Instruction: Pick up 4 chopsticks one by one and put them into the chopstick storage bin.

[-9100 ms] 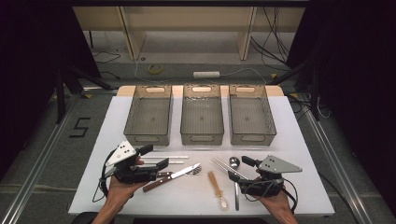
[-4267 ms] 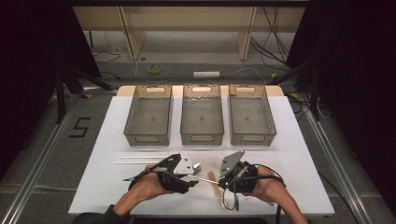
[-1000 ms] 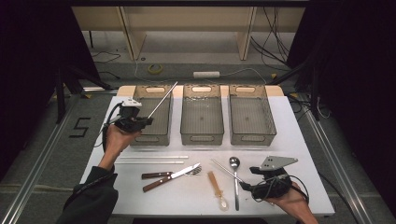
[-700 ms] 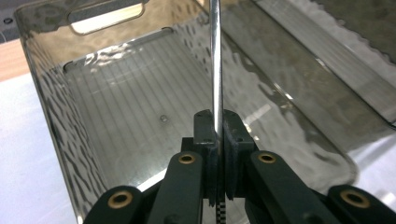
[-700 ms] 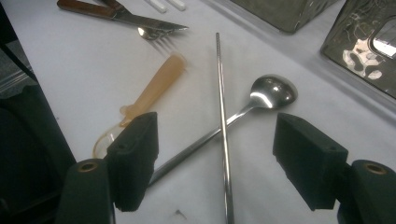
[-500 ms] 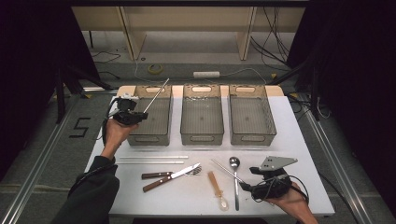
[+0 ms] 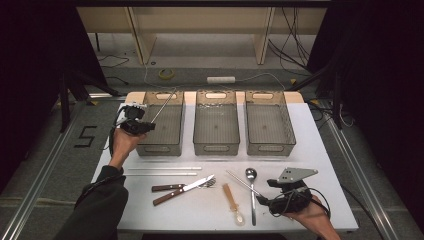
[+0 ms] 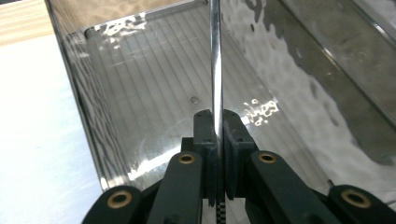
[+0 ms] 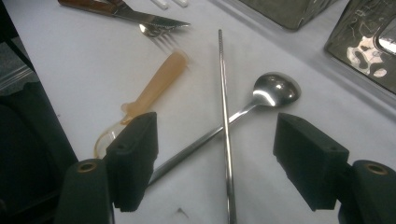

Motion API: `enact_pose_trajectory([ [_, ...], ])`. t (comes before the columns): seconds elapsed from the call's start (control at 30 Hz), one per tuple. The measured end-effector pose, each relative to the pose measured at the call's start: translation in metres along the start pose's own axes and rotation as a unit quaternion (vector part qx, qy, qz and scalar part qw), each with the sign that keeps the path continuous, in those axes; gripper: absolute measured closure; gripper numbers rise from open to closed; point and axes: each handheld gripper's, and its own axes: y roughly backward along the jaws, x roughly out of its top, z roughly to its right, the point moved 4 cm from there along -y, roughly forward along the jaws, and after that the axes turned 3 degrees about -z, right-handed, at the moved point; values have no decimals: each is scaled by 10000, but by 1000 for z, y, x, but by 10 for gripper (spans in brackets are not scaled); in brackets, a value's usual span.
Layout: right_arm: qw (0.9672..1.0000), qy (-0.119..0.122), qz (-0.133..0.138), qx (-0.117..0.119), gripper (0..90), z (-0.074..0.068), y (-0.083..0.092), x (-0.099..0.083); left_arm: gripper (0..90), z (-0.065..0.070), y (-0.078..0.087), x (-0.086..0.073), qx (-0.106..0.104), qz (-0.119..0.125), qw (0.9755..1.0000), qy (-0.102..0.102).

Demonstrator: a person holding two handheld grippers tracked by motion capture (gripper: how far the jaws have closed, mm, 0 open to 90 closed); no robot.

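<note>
Sorting cutlery into the three bins looks barely begun — all three appear empty in the high view, and most of the pieces lie on the table (image 7: 320,150).

At the far left, the left gripper (image 7: 141,126) is clamped tight on a metal chopstick (image 7: 162,106). In the left gripper view the jaws pinch the chopstick (image 8: 215,70) near its lower end, and the rest of it runs up and away over the left bin (image 8: 88,116). It hangs above the bin's floor and is not yet let go, so this first drop is the step in hand, by my reading.

Moving right, what is left: two white chopsticks (image 7: 162,171) lying side by side just in front of the left bin, then a knife (image 7: 182,190) with a fork (image 7: 209,183) by its blade, an amber spoon (image 7: 233,202), and a second metal chopstick (image 7: 240,181) crossed with a steel spoon (image 7: 251,192). The middle bin (image 7: 216,150) and right bin (image 7: 270,150) have nothing in them that I can make out.

At the far right, the right gripper (image 7: 262,201) rests low by the table's front edge, its jaws spread wide and holding nothing. In the right gripper view the crossed chopstick (image 9: 225,126) and spoon (image 9: 273,91) lie between the open pads, untouched — likely the next pick.
</note>
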Motion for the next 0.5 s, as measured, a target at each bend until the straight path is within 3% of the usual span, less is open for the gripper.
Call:
enact_pose_trajectory([
  [0.33,10000,-3,-16,18,318,0,-1,0,842,-5,-7,-3,108,-203,9995,209],
  [0.43,10000,-6,-21,22,318,0,-1,0,725,-5,-8,-2,118,-144,9992,354],
  [0.5,10000,-2,-30,26,318,0,-1,0,686,-3,-5,0,85,-87,9994,324],
])
